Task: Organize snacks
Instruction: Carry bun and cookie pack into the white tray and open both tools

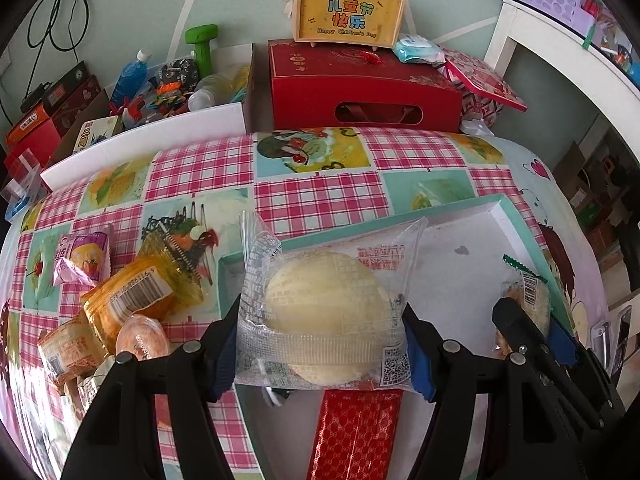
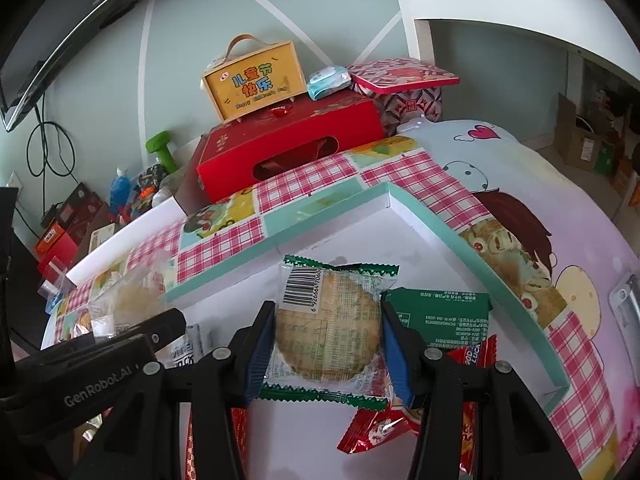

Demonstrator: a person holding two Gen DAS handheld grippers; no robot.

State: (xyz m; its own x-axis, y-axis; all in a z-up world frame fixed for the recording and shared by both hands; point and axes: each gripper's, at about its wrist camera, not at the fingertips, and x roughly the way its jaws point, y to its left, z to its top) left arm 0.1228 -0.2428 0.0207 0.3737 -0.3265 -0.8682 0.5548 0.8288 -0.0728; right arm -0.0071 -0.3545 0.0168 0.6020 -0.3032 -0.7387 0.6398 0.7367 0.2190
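My left gripper (image 1: 320, 344) is shut on a clear-wrapped pale yellow bun (image 1: 324, 312) and holds it over the left side of the teal-rimmed white tray (image 1: 516, 220). My right gripper (image 2: 326, 344) is shut on a green-edged wrapped round cookie (image 2: 330, 326) over the same tray (image 2: 432, 216); it also shows in the left wrist view (image 1: 532, 312). A red patterned packet (image 1: 356, 436) lies in the tray below the bun. A green packet (image 2: 444, 318) and red snack packets (image 2: 376, 428) lie in the tray by the right gripper.
Loose snacks lie on the checked tablecloth left of the tray: orange packets (image 1: 136, 296), a pink packet (image 1: 82, 258), a jelly cup (image 1: 142, 340). A red gift box (image 1: 360, 88) with a yellow handled box (image 1: 348, 12) stands behind the table. White shelving (image 1: 560, 48) is at right.
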